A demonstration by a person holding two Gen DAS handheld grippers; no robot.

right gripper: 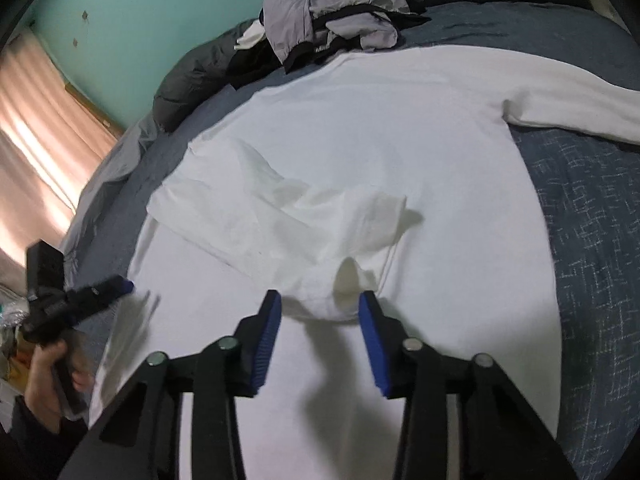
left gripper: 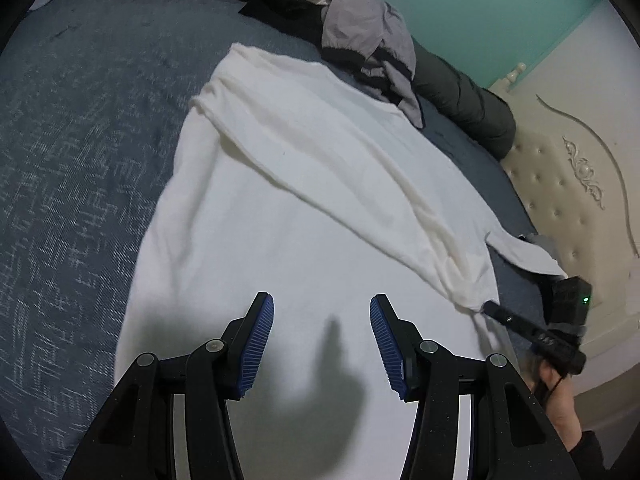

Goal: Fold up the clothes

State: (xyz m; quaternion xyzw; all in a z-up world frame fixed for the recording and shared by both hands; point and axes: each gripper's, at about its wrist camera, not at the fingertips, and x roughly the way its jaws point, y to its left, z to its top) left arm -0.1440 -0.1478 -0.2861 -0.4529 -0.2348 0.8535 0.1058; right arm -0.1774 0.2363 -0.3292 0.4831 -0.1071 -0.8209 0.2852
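A white long-sleeved shirt (left gripper: pixel 280 220) lies spread flat on the blue bed cover (left gripper: pixel 80 160), with one sleeve folded diagonally across its body. My left gripper (left gripper: pixel 322 308) hovers open just above the shirt's body, its blue pads empty. In the right wrist view that gripper (right gripper: pixel 120 284) sits by the shirt's left edge. My right gripper (right gripper: pixel 320 304) has a raised, bunched fold of the shirt (right gripper: pixel 400 140) filling the gap between its pads. From the left wrist view, the cloth's wrinkles run together at the right gripper's tip (left gripper: pixel 490 306).
A crumpled grey garment (left gripper: pixel 360 28) and a dark rolled duvet (left gripper: pixel 468 100) lie along the bed's far side by a teal wall. A cream tufted headboard (left gripper: pixel 560 184) stands at the right. A pink curtain (right gripper: pixel 40 120) hangs at the left. A hand (right gripper: pixel 44 384) holds each gripper.
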